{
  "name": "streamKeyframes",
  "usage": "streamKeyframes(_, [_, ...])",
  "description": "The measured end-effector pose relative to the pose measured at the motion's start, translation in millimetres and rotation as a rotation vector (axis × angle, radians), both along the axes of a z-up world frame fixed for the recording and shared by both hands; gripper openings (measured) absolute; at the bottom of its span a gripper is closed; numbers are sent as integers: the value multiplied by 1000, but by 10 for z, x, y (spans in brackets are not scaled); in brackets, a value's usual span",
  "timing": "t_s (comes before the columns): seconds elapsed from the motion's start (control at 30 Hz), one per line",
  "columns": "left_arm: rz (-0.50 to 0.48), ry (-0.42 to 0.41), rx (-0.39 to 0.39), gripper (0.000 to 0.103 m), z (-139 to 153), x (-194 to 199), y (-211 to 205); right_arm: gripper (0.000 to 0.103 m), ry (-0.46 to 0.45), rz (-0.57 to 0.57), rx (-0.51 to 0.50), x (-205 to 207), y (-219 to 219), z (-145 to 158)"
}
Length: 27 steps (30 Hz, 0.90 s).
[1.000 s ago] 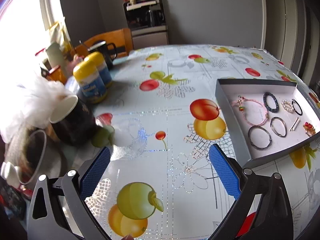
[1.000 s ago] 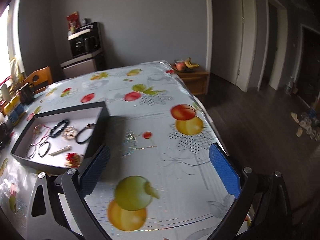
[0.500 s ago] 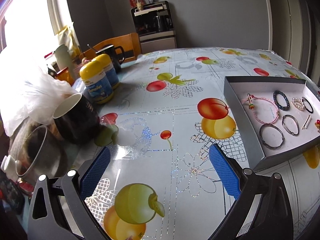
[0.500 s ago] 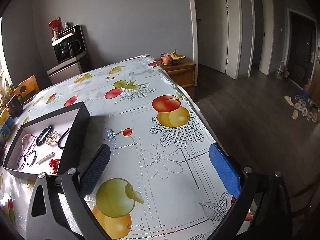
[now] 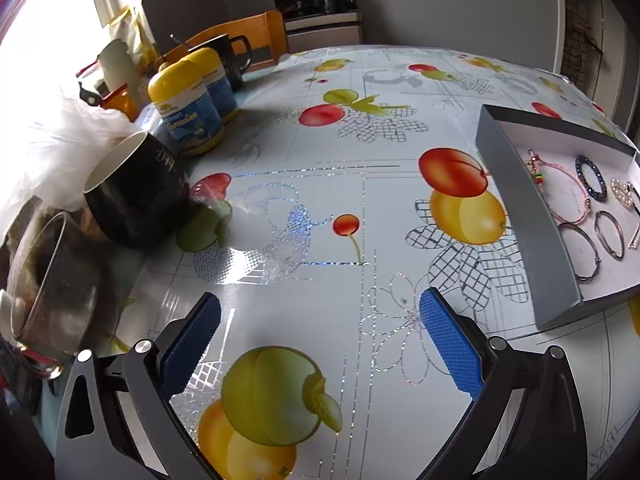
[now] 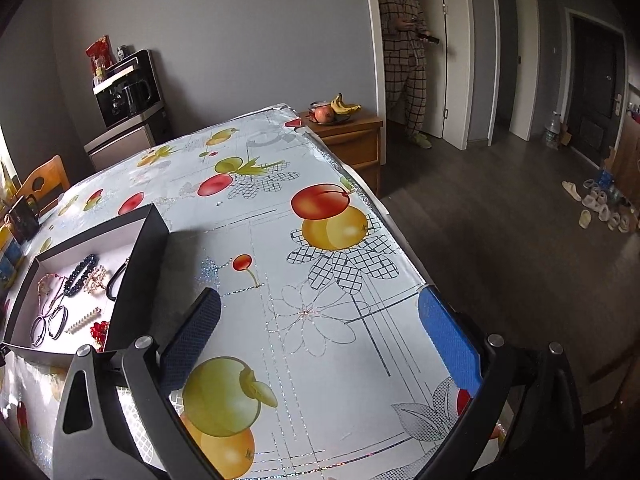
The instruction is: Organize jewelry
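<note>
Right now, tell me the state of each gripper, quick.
Left gripper: open, holding nothing, above the table.
Right gripper: open, holding nothing, above the table.

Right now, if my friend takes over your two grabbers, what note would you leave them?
Left gripper: open, empty, above the tablecloth.
Right gripper: open, empty, near the table's right edge.
The tray lies between them; inside are the pink cord bracelet, dark beaded bracelet, pearl piece, two metal bangles, a clip and a red piece.
Done: everything visible is in the tray. Left: possibly tidying; I can't tell.
</note>
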<state>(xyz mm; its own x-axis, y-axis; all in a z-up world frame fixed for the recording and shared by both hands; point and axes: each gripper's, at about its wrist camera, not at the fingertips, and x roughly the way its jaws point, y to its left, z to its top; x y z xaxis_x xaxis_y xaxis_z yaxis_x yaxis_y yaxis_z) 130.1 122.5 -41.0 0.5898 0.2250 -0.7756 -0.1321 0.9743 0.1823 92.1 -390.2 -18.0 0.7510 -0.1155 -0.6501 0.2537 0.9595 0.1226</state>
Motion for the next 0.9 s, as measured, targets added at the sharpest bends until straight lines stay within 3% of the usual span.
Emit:
streamKeyframes(0.2, [-12, 21, -174, 101, -55, 72, 218, 98, 22, 17, 6, 40, 11, -29])
streamKeyframes(0.47, [-9, 22, -168, 101, -57, 70, 191, 98, 217, 43, 14, 290, 84, -282])
streamKeyframes(0.9, [-8, 22, -169, 101, -57, 74, 194, 99, 252, 82, -50, 336, 231, -316])
